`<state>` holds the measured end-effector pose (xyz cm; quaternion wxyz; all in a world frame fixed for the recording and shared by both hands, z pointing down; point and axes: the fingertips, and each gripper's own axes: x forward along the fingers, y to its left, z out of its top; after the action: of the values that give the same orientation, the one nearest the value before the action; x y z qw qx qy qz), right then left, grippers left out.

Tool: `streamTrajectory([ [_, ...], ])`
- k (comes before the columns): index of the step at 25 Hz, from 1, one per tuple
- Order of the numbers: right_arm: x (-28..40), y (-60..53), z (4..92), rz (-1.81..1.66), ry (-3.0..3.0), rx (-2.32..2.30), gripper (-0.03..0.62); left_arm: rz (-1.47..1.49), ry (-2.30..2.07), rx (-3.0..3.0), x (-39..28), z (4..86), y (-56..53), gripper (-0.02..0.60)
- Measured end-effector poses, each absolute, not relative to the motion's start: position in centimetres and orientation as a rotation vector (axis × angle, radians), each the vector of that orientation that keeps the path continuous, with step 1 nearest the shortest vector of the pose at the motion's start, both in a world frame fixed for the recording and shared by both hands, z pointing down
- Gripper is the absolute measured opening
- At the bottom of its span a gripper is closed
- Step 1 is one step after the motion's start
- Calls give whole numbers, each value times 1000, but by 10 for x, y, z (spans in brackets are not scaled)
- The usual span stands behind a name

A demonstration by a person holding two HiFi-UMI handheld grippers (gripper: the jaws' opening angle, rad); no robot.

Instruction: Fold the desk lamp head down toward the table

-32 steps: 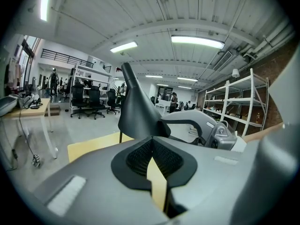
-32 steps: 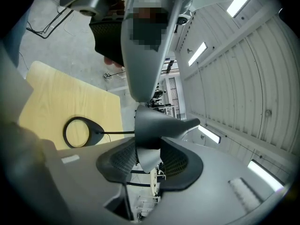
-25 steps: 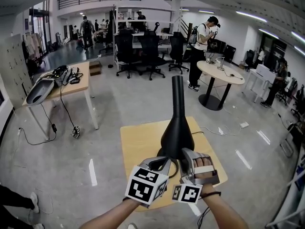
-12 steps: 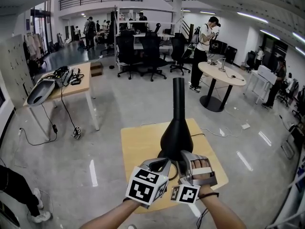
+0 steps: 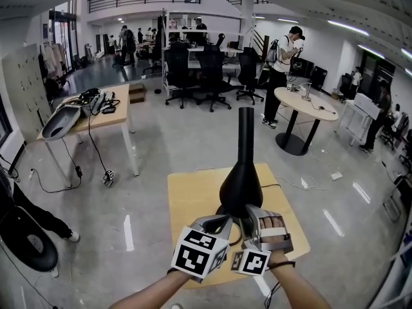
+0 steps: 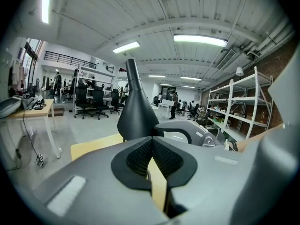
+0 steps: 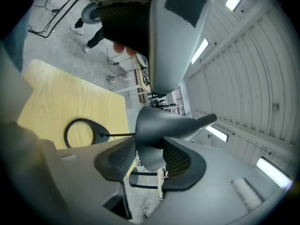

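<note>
Spreading wider over the last second, the right gripper's (image 7: 149, 161) jaws flank the wide rim of the lamp head (image 5: 241, 185), which stands upright at lower centre, while a person (image 5: 29, 234) has stepped in at lower left. I'd judge it should close squarely on that rim before tipping it, with the left gripper (image 6: 151, 146), its pads pressed together on nothing, steadying the ring base (image 7: 82, 132) on the smooth pale table (image 5: 193, 198). Glossy grey floor surrounds it, with office chairs (image 5: 193, 69) at upper centre.
</note>
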<state>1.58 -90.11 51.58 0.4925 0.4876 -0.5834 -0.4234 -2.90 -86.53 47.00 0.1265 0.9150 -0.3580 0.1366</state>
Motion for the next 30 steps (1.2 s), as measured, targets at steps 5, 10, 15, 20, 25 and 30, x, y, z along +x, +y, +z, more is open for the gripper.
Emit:
streamTrajectory([
  [5,34,-880,509,-1010,-1481,1183,181,395,-1068,2647,-10,466,-844,20],
  [10,63,-831,495,-891,-1671,1179,187,382,-1112,2640,28,453,-796,19],
  [15,92,-769,486,-786,-1814,1171,193,362,-1190,2617,59,446,-736,20],
  [20,135,-719,481,-663,-1945,1195,151,344,-1274,2575,94,442,-685,20],
  [25,191,-665,481,-564,-2058,1234,108,342,-1374,2519,141,455,-635,20],
  [30,205,-639,470,-435,-2188,1265,83,343,-1447,2472,153,462,-613,20],
])
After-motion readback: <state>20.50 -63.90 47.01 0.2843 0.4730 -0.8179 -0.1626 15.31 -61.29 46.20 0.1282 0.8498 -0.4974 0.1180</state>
